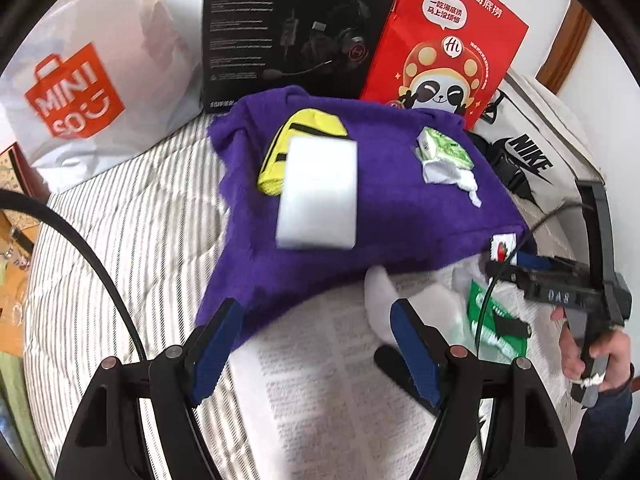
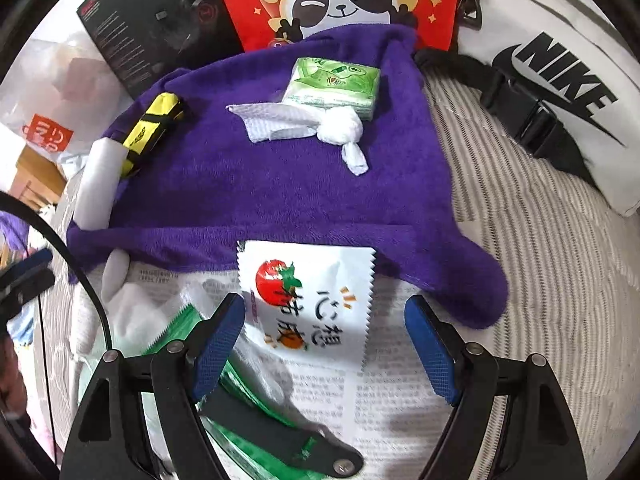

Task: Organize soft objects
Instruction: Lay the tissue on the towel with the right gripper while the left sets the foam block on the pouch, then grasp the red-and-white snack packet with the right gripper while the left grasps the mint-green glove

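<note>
While both sets of tongs hang above the bed, neither grips anything. The right tongs stand wide apart, with the tomato-printed sachet lying flat between the pads but not pressed by them; it sits at lower centre of the right wrist view, its top edge at the hem of the purple towel. The left tongs gape too, over printed paper, with only the towel's near corner beside one pad.

Further out, the towel spreads across the middle of both views on the striped mattress. On it lie a white foam block, overlapping a yellow pouch, then a green tissue pack and a knotted white cloth toward the upper centre of the right view.

The sachet looks light, thin and slick, likely to slide or buckle; pinching across its serrated side edges seems safest. The towel is limp and will drape, so a corner or a gathered fold suits. The foam block should compress, best taken across its narrow sides.
</note>
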`<control>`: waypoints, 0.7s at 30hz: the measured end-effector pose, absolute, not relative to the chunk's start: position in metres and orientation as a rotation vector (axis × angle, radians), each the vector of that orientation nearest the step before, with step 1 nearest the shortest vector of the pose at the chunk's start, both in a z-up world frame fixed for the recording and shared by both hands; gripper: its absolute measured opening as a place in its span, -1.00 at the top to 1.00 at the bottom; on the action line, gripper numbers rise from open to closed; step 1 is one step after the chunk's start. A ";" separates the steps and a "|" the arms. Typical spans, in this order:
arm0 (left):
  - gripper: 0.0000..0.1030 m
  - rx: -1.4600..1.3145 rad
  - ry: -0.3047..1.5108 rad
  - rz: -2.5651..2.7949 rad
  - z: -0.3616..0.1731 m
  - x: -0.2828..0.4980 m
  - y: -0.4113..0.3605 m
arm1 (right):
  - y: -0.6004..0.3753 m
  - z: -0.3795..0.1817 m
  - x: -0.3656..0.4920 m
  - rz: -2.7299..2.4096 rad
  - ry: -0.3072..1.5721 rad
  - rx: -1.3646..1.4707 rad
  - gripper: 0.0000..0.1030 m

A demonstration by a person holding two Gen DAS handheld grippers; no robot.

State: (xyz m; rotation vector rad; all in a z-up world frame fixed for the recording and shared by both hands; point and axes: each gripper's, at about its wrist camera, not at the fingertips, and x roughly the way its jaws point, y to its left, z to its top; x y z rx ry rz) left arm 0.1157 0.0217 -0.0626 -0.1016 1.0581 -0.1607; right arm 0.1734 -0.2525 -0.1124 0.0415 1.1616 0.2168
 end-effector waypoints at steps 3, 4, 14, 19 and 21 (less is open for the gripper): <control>-0.46 -0.108 1.068 -0.156 -0.064 0.110 0.025 | -0.246 -0.114 0.177 0.202 1.147 0.024 -0.60; -0.46 -0.108 1.072 -0.156 -0.065 0.109 0.025 | -0.245 -0.114 0.178 0.198 1.144 0.017 -0.58; -0.46 -0.127 1.090 -0.183 -0.071 0.097 0.011 | -0.250 -0.109 0.167 0.252 1.126 0.047 0.05; -0.46 -0.143 1.090 -0.232 -0.069 0.090 -0.003 | -0.253 -0.101 0.161 0.248 1.117 0.045 0.05; -0.46 -0.131 1.088 -0.249 -0.066 0.087 -0.010 | -0.257 -0.096 0.157 0.244 1.107 0.049 0.05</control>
